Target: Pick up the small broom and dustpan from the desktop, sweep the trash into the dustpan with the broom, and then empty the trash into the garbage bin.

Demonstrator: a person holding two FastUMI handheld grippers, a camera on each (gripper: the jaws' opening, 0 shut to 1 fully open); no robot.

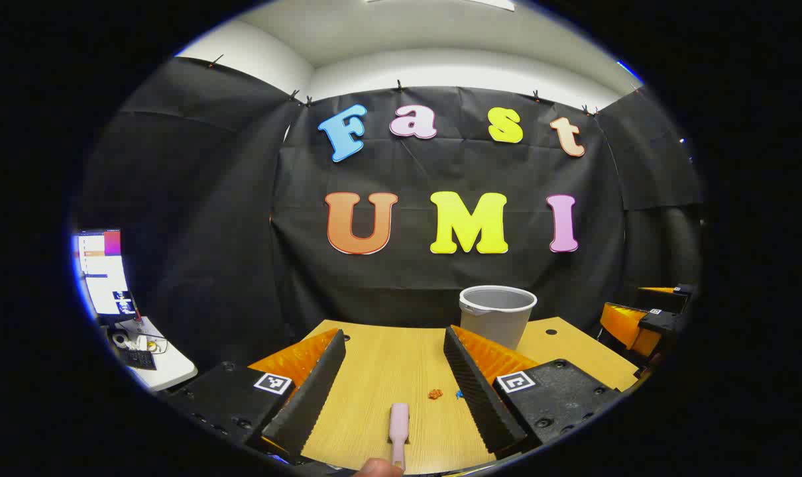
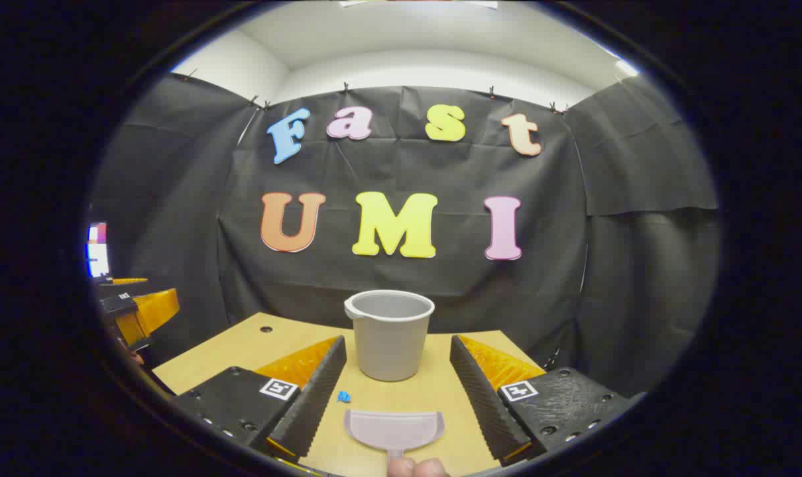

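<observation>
Small broom (image 1: pixel 399 427) lies on the desk (image 1: pixel 374 371) between the spread fingers of the left hand-held gripper (image 1: pixel 394 391), handle far. Dustpan (image 2: pixel 394 429) flat between the right hand-held gripper (image 2: pixel 394 391), jaws apart too. Orange trash scrap (image 1: pixel 435 394) and blue bit (image 2: pixel 343 397) lie loose near; garbage bin (image 2: pixel 389 334) far. Both tools look light, stiff plastic: grip the handles.
</observation>
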